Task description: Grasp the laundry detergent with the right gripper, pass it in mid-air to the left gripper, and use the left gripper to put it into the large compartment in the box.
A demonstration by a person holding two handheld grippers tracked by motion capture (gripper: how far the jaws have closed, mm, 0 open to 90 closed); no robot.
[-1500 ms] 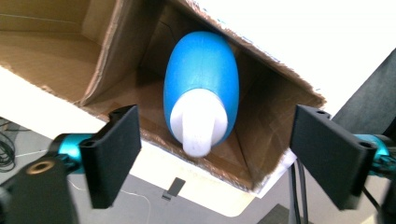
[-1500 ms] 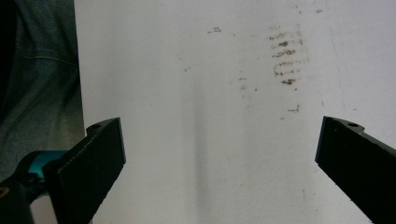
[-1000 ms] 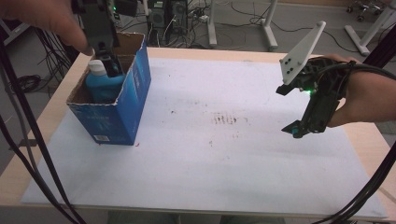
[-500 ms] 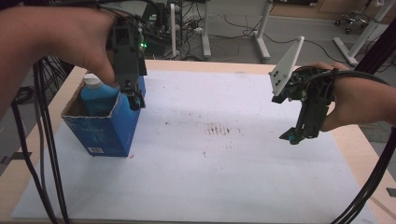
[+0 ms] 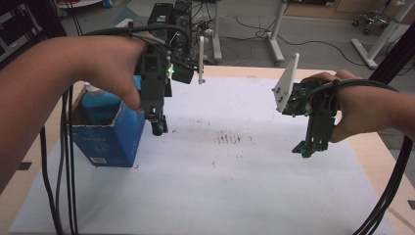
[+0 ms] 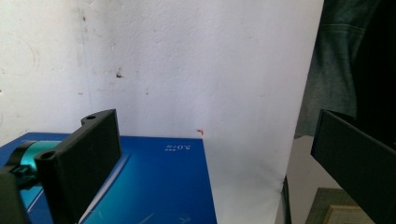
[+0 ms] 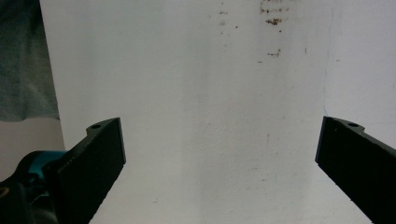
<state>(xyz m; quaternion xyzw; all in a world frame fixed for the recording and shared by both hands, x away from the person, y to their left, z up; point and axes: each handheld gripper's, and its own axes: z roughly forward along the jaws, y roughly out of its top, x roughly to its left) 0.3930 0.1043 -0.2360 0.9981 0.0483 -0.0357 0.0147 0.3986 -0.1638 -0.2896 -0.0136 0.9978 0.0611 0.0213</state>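
Blue box (image 5: 110,134) stands upright at the left side of the counter (image 5: 235,196), open at the top, a blue bottle (image 5: 98,103) with a white cap standing inside it. Box's long axis is vertical.

Left tongs (image 5: 157,128) hang just beside the box's right wall, tips pointing down, near its upper edge; cannot tell whether they touch it. In the left gripper view the jaws stand wide apart, nothing between them, the box's blue face (image 6: 154,186) below and to the left. So the box lies to the left of these tongs, close.

Right tongs (image 5: 306,147) are well apart from the box, over the right half of the counter, jaws spread wide in the right gripper view, grasping nothing. Left hand is clearly the nearer.

Surface: white sheet over a wooden counter, dark smudges (image 5: 230,138) near the middle. Room behind: desk legs, cables, a chair base on the floor.
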